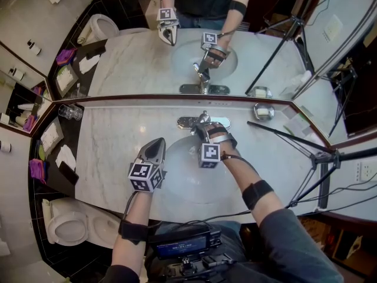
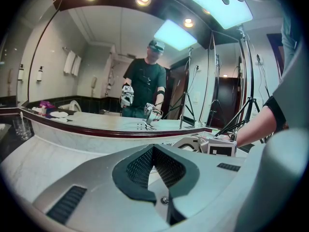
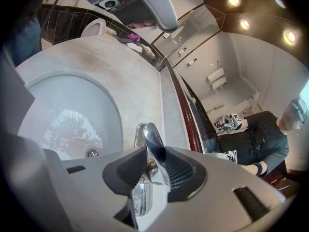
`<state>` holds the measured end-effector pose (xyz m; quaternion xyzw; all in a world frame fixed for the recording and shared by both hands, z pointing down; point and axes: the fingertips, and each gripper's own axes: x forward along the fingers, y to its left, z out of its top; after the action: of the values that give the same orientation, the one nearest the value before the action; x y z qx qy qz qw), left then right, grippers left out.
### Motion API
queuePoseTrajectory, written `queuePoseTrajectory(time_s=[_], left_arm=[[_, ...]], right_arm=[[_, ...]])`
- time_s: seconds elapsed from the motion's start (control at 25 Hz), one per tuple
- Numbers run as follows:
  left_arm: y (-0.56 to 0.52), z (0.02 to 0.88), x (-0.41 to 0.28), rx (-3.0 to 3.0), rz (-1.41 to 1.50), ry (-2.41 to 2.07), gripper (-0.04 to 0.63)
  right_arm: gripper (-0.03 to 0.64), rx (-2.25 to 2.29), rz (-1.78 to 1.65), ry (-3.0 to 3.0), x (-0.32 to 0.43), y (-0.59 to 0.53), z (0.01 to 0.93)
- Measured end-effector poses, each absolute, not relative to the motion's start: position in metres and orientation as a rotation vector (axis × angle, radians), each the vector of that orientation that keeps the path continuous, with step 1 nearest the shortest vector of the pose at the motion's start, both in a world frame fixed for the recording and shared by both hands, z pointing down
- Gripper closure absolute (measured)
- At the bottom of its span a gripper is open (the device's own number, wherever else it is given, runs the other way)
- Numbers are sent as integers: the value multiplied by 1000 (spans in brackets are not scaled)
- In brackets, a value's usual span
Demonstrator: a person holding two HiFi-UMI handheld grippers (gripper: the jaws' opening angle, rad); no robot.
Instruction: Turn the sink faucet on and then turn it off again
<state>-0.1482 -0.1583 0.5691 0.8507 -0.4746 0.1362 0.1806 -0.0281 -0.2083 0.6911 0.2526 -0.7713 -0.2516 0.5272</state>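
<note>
The chrome faucet (image 1: 201, 122) stands at the back of the white sink basin (image 1: 182, 171), just under the mirror. My right gripper (image 1: 204, 132) reaches over the basin and is shut on the faucet's lever (image 3: 152, 140), which sticks out between the dark pads (image 3: 179, 170). Wet glints ripple in the basin (image 3: 58, 105) round the drain (image 3: 91, 152). My left gripper (image 1: 158, 144) hovers over the counter left of the basin, shut with nothing in it; its pads (image 2: 169, 166) meet at the tip. It also shows at the top of the right gripper view (image 3: 159, 4).
A marble counter (image 1: 112, 146) runs under a wide mirror (image 1: 141, 63). Drinking glasses (image 1: 70, 112) stand at the counter's left end, and a silver dish (image 1: 263, 111) is at the right. A tripod (image 1: 306, 152) stands to the right and a toilet (image 1: 68, 226) is lower left.
</note>
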Motion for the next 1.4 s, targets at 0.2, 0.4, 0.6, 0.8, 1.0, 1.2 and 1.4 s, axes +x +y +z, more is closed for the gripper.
queuePoseTrajectory(time_s=[0.2,0.4,0.6,0.8,1.0,1.2,1.4], left_arm=[[-155,568,-151,2401,390,-1345,601],[-152,562,-155,2407,376,-1360,601],[-145,560,-159,2404,372,-1370,601],[-136,557,-158,2409,372,-1363,601],[-128,547,-152,2435,364,-1350,601],[-124,540,-142,2462,351,-1320,601],[-119,542,-135,2474,344,-1282,601]], right_arm=[[495,579,-588,-1840,-27,-208,692],[495,615,-556,-1840,-21,-203,688],[494,705,-501,-1895,-15,-199,662],[511,846,-353,-1971,0,-193,633],[595,1018,-168,-2058,25,-180,609],[598,1254,168,-2176,62,-169,583],[600,1499,542,-2236,104,-156,574]])
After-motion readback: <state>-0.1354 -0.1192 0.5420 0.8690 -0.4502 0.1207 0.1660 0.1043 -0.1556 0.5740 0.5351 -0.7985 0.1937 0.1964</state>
